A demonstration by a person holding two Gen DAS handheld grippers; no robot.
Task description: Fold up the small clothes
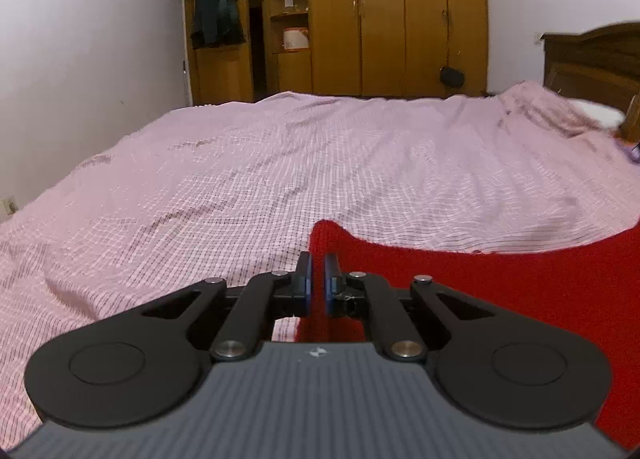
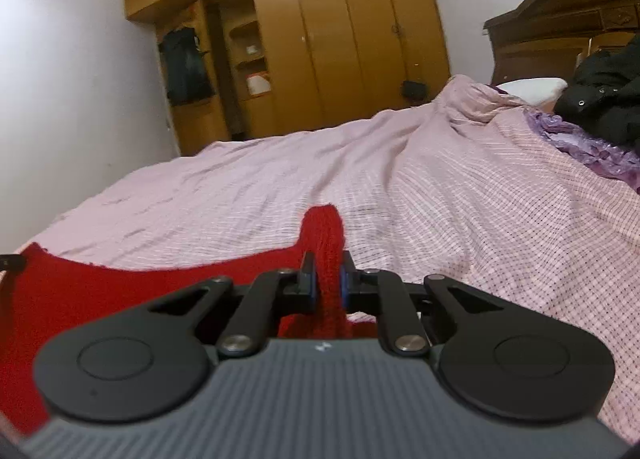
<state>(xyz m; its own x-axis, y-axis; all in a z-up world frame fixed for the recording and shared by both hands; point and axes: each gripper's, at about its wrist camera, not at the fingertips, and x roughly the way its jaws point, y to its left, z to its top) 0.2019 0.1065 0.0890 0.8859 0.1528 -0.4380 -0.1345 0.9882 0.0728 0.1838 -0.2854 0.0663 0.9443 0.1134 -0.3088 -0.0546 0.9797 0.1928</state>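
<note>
I have the red knit garment [image 2: 80, 291] lying on the pink checked bedspread [image 1: 280, 163] at my six o'clock. My right gripper [image 2: 329, 279] pinches its corner; my left gripper [image 1: 317, 279] looks clenched on the opposite corner. Next, I judge, carry both corners toward twelve o'clock evenly.

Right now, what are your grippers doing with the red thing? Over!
Right gripper shut on red knit, corner pinched. Left gripper shut at its other corner; grip not clear. Knit low over the bed. Nothing in the way.
</note>
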